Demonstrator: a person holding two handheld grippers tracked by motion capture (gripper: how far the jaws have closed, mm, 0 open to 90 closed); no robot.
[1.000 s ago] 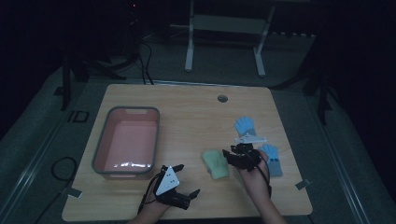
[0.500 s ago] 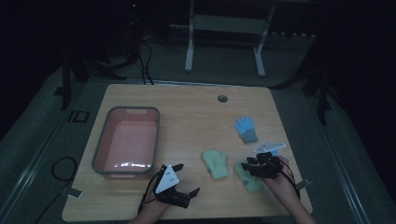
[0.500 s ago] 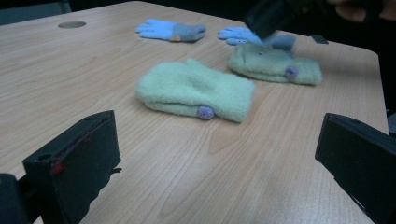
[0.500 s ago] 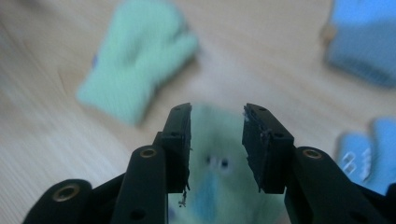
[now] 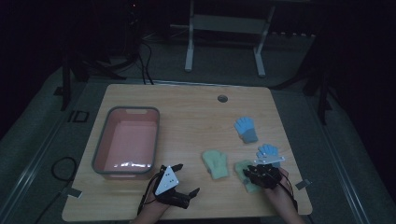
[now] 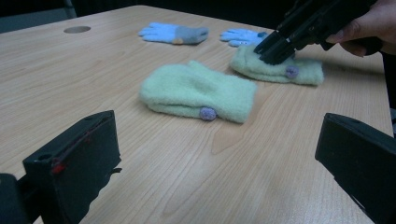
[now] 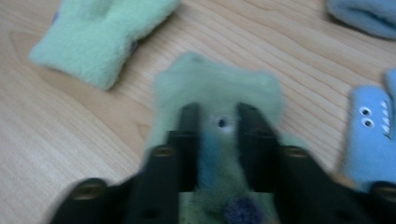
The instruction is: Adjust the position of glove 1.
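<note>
The green mitten [image 7: 217, 93] under the right gripper [image 5: 263, 173] is soft, fuzzy fleece with a rounded top and a small purple button at its side; it lies flat at the lower right of the high view, just left of a blue glove [image 5: 270, 151]. The gripper's jaws have just been closing and now stand narrowly apart, tips pressed into the fleece, with a ridge of it between them (whether they pinch it I cannot tell). A second green mitten [image 5: 216, 163], same nap and button, lies near its left. Another blue glove [image 5: 246, 129], grey-cuffed, sits farther up. A second ago the right gripper hovered higher up, beside the blue gloves. The left gripper [image 5: 180, 193], jaws wide apart, rests near the pink plastic bin [image 5: 103, 140]. No writing is legible.
</note>
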